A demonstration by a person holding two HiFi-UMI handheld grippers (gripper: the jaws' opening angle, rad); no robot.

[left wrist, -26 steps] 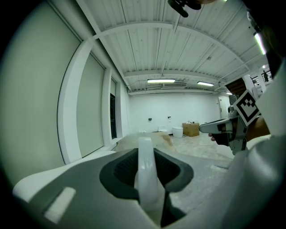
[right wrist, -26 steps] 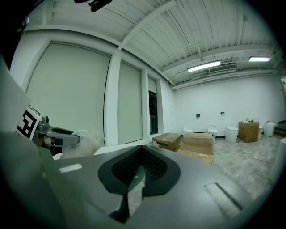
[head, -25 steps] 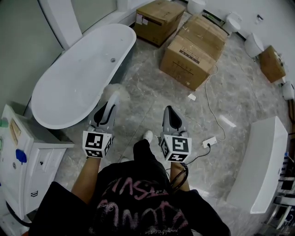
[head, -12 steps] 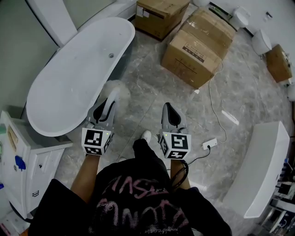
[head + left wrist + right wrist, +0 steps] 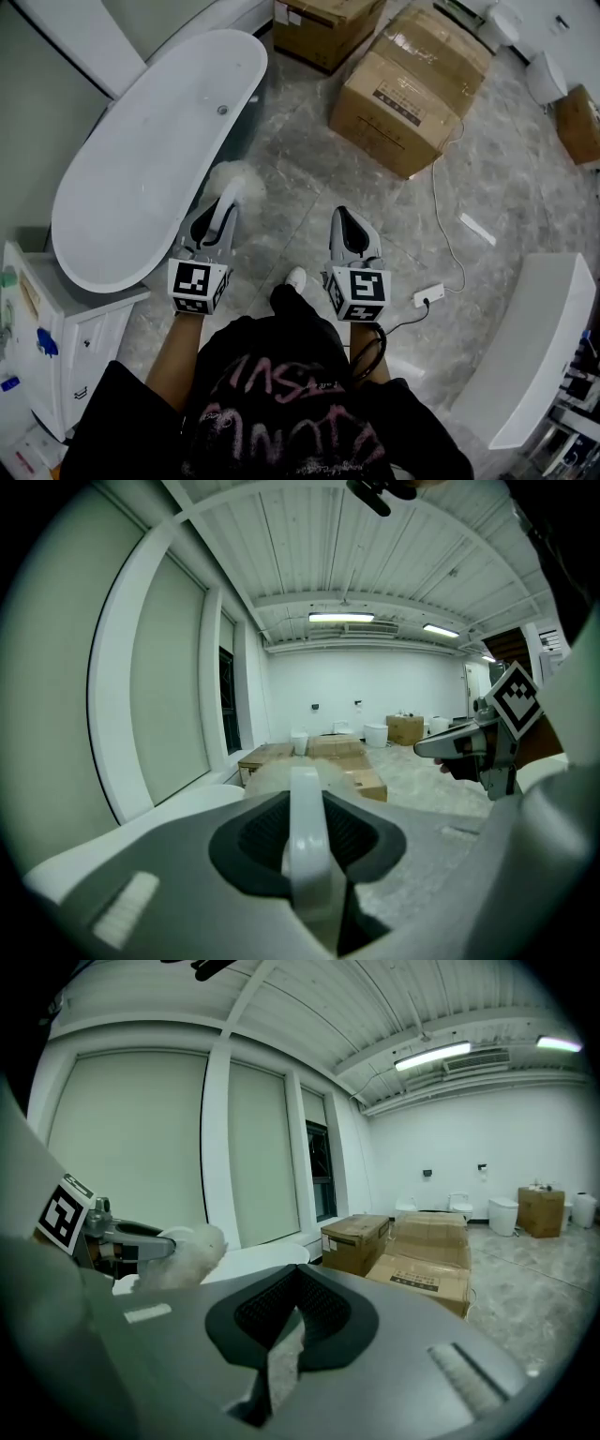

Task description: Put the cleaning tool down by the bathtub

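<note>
A grey marbled stone floor (image 5: 309, 178) fills the room. On it stands a large brown cardboard box (image 5: 408, 98) sealed with tape, and a second brown cardboard box (image 5: 328, 28) is just beyond it, near the top edge. A third brown box (image 5: 581, 122) sits well apart at the right edge. A small white power strip (image 5: 427, 296) lies on the floor, with a flat white strip (image 5: 478, 228) farther out. A white drawer cabinet (image 5: 94, 347) stands at the left, a blue item (image 5: 45, 343) on top. A long white rectangular basin (image 5: 534, 347) lies at the right. White toilets (image 5: 546, 75) line the far wall.
</note>
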